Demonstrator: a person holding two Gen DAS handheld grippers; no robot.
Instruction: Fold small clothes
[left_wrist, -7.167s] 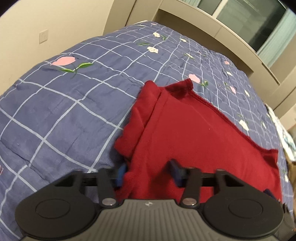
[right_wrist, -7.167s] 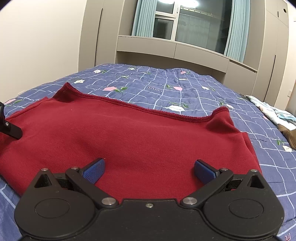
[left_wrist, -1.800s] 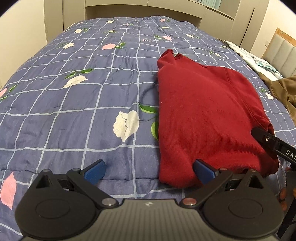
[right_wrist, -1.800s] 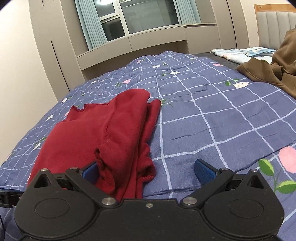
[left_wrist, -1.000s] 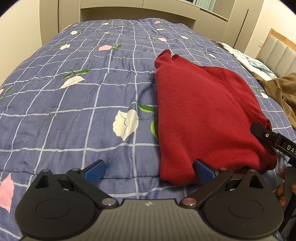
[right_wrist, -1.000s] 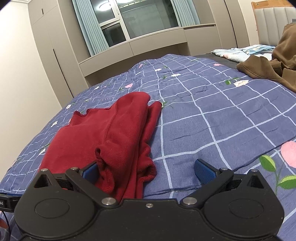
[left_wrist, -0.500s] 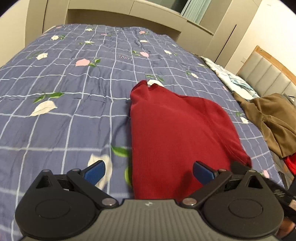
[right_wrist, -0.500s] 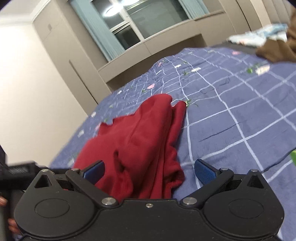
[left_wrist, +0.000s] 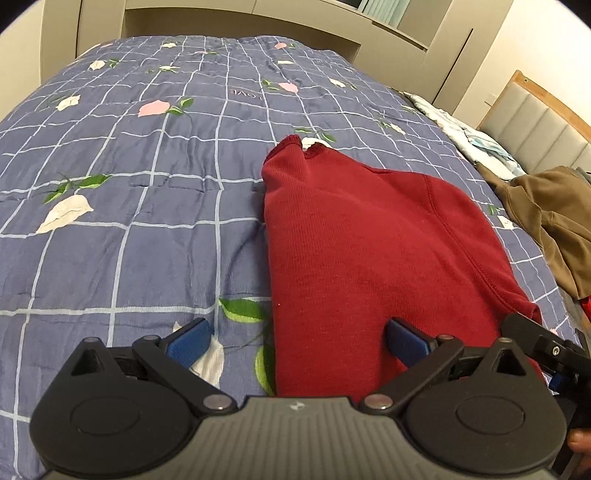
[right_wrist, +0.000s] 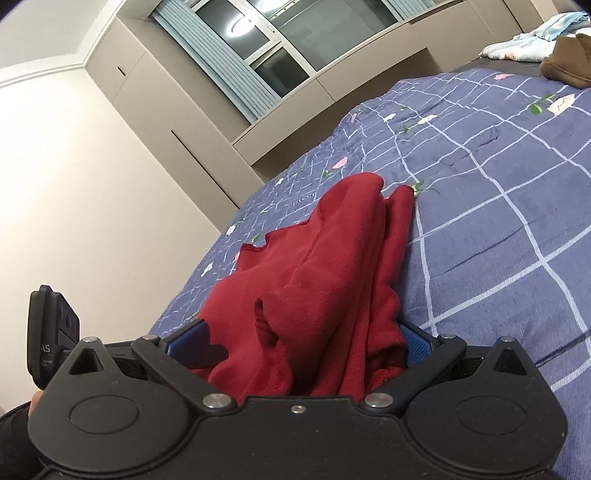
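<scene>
My left tongs (left_wrist: 297, 338) are wide open and hold nothing, low over the near edge of the red sweater (left_wrist: 369, 236). The left blue pad (left_wrist: 188, 338) sits over the blue checked quilt (left_wrist: 129, 155), the right pad over the red fabric. The sweater lies folded into a long narrow strip on the bed, running away from me, its neck end at the far side. Its left edge is a straight fold and a seam curves down its right side.

My right tongs (right_wrist: 306, 343) are also spread wide. The bunched near end of the sweater (right_wrist: 325, 266) sits between the pads, right up against the right-hand one, but the tongs are not clamped on it. In the left view the right tongs (left_wrist: 539, 341) show at the sweater's near right corner.

A brown garment (left_wrist: 546, 210) lies well apart on the right side of the bed, with a pale blue cloth (left_wrist: 469, 136) beyond it by the headboard (left_wrist: 535, 110).
</scene>
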